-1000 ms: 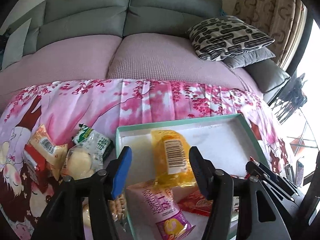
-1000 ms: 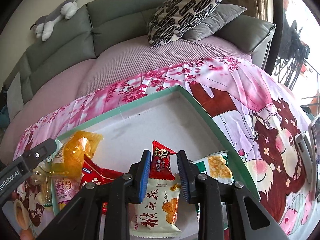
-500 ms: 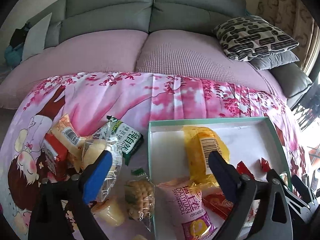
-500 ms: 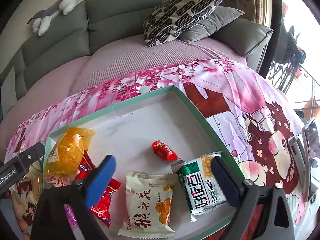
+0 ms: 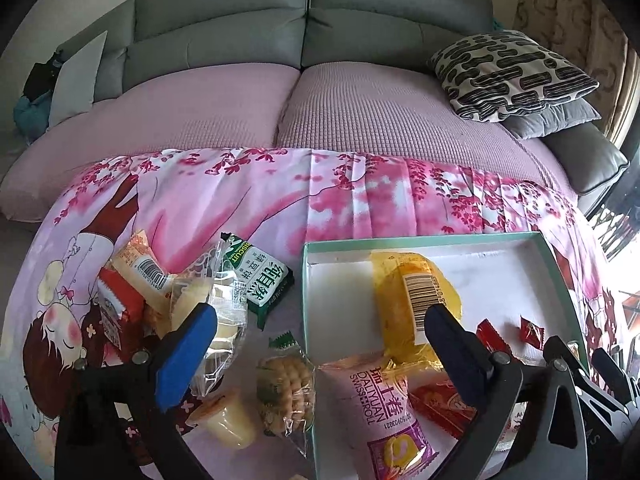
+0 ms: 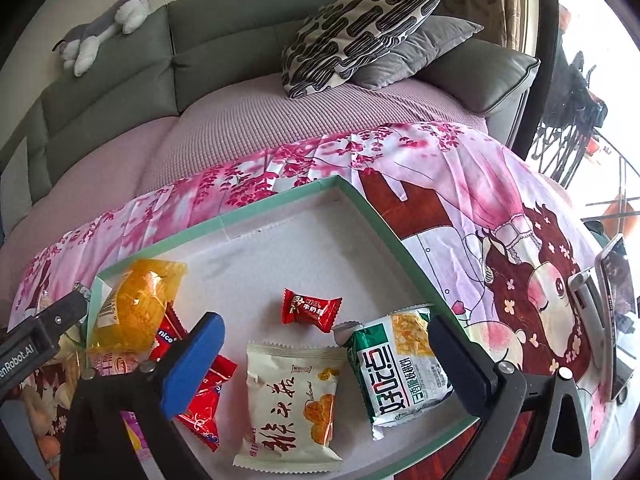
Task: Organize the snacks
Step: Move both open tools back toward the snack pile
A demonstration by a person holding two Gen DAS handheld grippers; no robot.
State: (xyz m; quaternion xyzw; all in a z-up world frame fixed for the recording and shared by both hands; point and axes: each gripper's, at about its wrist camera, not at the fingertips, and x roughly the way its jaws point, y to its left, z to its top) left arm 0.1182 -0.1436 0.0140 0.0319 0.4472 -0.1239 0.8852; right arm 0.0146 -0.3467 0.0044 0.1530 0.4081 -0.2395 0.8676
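Note:
A green-rimmed white tray point(image 5: 340, 245) point(image 6: 384, 224) lies on the pink cloth. It holds a yellow packet point(image 5: 416, 300) point(image 6: 136, 308), a pink Swiss roll packet point(image 5: 384, 408), red packets point(image 6: 204, 392), a small red candy point(image 6: 310, 310), a white snack bag point(image 6: 292, 400) and a green-white packet point(image 6: 400, 372). Left of the tray lie a biscuit bag point(image 5: 286, 384), a jelly cup point(image 5: 226, 420), a green biscuit packet point(image 5: 260, 280) and more snacks point(image 5: 140, 292). My left gripper point(image 5: 320, 344) is open above the tray's left edge. My right gripper point(image 6: 326, 352) is open and empty above the tray.
A sofa with a purple cover point(image 5: 288, 112) runs behind the table. A patterned cushion point(image 6: 352, 28) and a plush toy point(image 6: 104, 28) lie on it. A phone on a stand point(image 6: 616, 308) sits at the right edge of the cloth.
My right gripper opened, let go of the small red candy in the tray, and backed away. My left gripper opened wide and shifted left, bringing the loose snacks beside the tray into view.

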